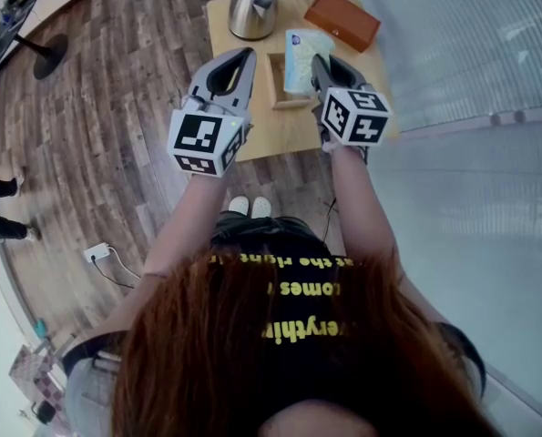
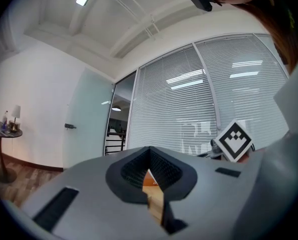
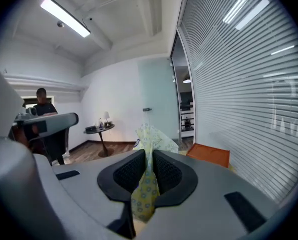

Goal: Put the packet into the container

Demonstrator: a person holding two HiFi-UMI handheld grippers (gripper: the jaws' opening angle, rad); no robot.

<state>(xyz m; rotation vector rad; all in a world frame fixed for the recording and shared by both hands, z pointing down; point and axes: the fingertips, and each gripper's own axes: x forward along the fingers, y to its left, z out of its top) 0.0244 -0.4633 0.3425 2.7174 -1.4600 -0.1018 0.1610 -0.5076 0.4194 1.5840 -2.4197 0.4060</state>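
In the head view a pale blue and yellow patterned packet (image 1: 303, 58) hangs above the far right side of an open wooden container (image 1: 286, 87) on a small wooden table (image 1: 284, 133). My right gripper (image 1: 319, 62) is shut on the packet's near edge. The right gripper view shows the packet (image 3: 150, 140) pinched upright between the black pads of that gripper (image 3: 147, 165). My left gripper (image 1: 245, 57) hovers just left of the container, its jaws together with nothing in them. In the left gripper view only a thin slit shows between the pads of the left gripper (image 2: 150, 170), with table wood behind it.
A steel kettle (image 1: 253, 9) and an orange box (image 1: 342, 18) stand at the table's far side. A glass wall with blinds (image 1: 471, 44) runs along the right. A person (image 3: 42, 106) and a round side table (image 3: 99, 129) are across the room.
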